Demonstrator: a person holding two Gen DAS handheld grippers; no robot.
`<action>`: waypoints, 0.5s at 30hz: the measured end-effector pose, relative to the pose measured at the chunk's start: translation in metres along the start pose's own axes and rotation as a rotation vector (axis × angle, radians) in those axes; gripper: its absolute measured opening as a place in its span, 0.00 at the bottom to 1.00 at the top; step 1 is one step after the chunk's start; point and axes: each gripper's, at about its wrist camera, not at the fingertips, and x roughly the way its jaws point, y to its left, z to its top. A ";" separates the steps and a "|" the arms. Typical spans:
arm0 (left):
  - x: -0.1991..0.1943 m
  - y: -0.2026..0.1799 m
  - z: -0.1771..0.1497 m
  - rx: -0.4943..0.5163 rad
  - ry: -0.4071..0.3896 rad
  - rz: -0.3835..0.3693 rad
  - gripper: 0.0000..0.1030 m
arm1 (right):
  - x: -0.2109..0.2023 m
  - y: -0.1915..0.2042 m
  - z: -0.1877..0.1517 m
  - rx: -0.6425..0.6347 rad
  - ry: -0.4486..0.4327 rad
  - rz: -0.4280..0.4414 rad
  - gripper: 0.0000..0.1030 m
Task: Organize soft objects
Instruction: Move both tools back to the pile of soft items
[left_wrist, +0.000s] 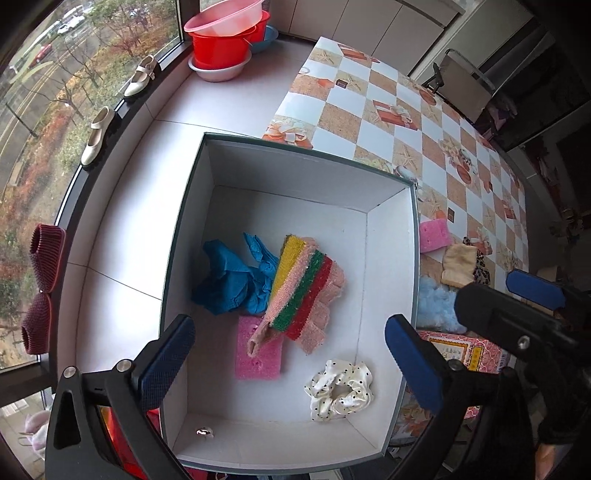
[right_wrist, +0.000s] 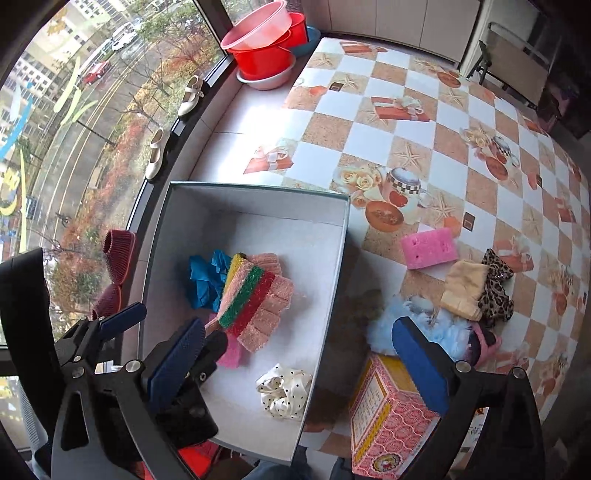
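**Box half filled, a pile of squishy stuff left on the counter**

Both sets of jaws are spread wide with nothing between them; the left gripper (left_wrist: 290, 363) hangs over the white box (left_wrist: 391, 236), the right gripper (right_wrist: 295, 360) straddles the box's right wall and the pile beside it.

In the box: a blue cloth (left_wrist: 231, 278), a striped knit piece (left_wrist: 304, 291) lying across a pink sponge (left_wrist: 258, 354), and a polka-dot scrunchie (left_wrist: 338, 391).

Out on the counter (right_wrist: 406, 122): another pink sponge (right_wrist: 429, 246), a beige cloth (right_wrist: 463, 288), a leopard scrunchie (right_wrist: 496, 291) and blue fluff (right_wrist: 388, 325), all bunched together.

My guess is everything's light and floppy, so pinch the middle of a fold and it'll droop; the counter sponge is springy, long axis running left-right in the right view, so I'd squeeze across its short sides.
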 end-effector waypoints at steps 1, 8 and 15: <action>0.001 0.000 0.000 -0.002 0.003 -0.010 0.99 | -0.003 -0.003 -0.001 0.007 -0.002 0.005 0.99; -0.007 -0.020 -0.005 0.026 0.021 -0.089 1.00 | -0.036 -0.036 -0.013 0.094 -0.034 0.056 0.99; -0.009 -0.063 -0.011 0.099 0.056 -0.135 1.00 | -0.064 -0.091 -0.036 0.199 -0.046 0.046 0.99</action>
